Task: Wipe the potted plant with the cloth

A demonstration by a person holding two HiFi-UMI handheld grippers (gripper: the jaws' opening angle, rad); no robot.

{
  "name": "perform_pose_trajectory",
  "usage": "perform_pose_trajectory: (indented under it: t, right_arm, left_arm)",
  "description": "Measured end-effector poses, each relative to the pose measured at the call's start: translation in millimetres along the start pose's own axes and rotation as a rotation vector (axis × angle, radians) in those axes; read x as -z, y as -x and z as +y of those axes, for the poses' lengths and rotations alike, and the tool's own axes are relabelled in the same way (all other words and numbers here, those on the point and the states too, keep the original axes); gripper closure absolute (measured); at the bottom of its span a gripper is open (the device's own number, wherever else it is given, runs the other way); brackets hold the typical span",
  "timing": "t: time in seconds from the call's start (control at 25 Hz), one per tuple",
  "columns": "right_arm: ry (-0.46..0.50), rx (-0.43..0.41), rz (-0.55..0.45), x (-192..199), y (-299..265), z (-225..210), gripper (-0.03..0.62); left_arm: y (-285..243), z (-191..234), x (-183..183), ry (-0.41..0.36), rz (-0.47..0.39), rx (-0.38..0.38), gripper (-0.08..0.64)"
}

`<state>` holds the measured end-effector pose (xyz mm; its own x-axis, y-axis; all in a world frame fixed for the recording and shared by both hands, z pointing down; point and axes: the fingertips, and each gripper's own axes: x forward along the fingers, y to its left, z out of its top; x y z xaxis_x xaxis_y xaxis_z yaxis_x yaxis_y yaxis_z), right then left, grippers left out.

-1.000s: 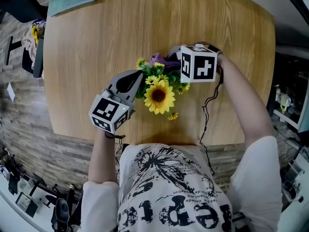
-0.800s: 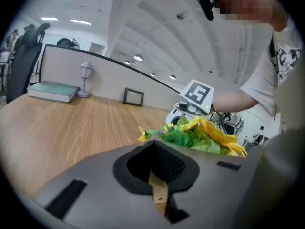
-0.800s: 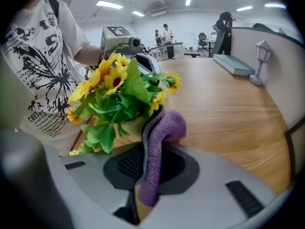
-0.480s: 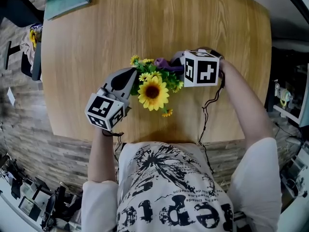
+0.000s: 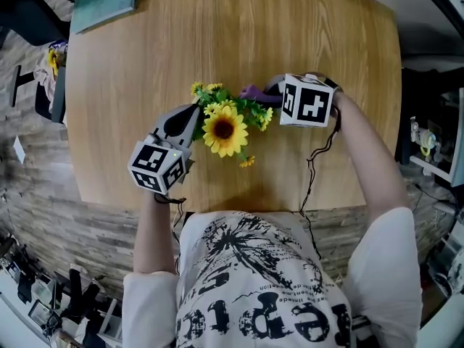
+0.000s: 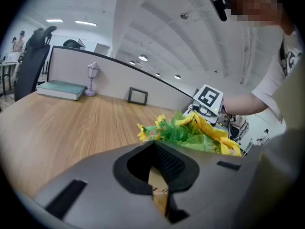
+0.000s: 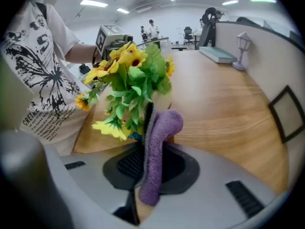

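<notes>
The potted plant (image 5: pixel 223 129), a sunflower with small yellow blooms and green leaves, stands on the wooden table (image 5: pixel 145 64). My left gripper (image 5: pixel 191 114) is at its left side, and its jaws are shut, with a tan strip of the pot (image 6: pixel 157 185) between them. My right gripper (image 5: pixel 271 93) comes in from the right, shut on a folded purple cloth (image 7: pixel 159 147). The cloth's free end (image 5: pixel 252 92) rests against the leaves (image 7: pixel 138 87) at the plant's far side. The cream pot (image 7: pixel 163 101) is mostly hidden by foliage.
A teal book (image 5: pixel 105 2) lies at the table's far left corner. A small lamp (image 6: pixel 91 73) and a picture frame (image 6: pixel 137 95) stand by the partition. A black cable (image 5: pixel 313 158) hangs from the right gripper. The table's near edge (image 5: pixel 239 207) is at the person's torso.
The plant and my left gripper have shifted a little left and away from the person. The right gripper with the cloth has drifted right along the foliage and rolled slightly.
</notes>
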<state>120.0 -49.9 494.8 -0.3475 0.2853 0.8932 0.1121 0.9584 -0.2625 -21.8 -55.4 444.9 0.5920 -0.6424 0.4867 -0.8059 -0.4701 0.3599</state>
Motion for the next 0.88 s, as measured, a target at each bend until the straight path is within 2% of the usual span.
perform_pose_trajectory:
  t: [0.2, 0.36, 0.56, 0.68, 0.88]
  right_arm:
    - [-0.084, 0.195, -0.015, 2, 16, -28, 0.522]
    - [-0.17, 0.345, -0.079, -8, 46, -44, 0.522]
    - [-0.236, 0.531, -0.205, -44, 104, -50, 0.52]
    - [-0.294, 0.582, -0.313, -74, 130, -43, 0.52]
    - [-0.43, 0.584, -0.463, -123, 140, -22, 0.52]
  left_arm:
    - [1, -1, 0, -0.006, -0.014, -0.019, 0.558]
    - [5, -1, -1, 0.01, -0.057, -0.042, 0.558]
    - [24, -7, -14, -0.019, -0.132, -0.065, 0.557]
    - [38, -7, -23, -0.043, -0.161, -0.061, 0.557]
    - [61, 1, -33, -0.057, -0.186, -0.034, 0.557]
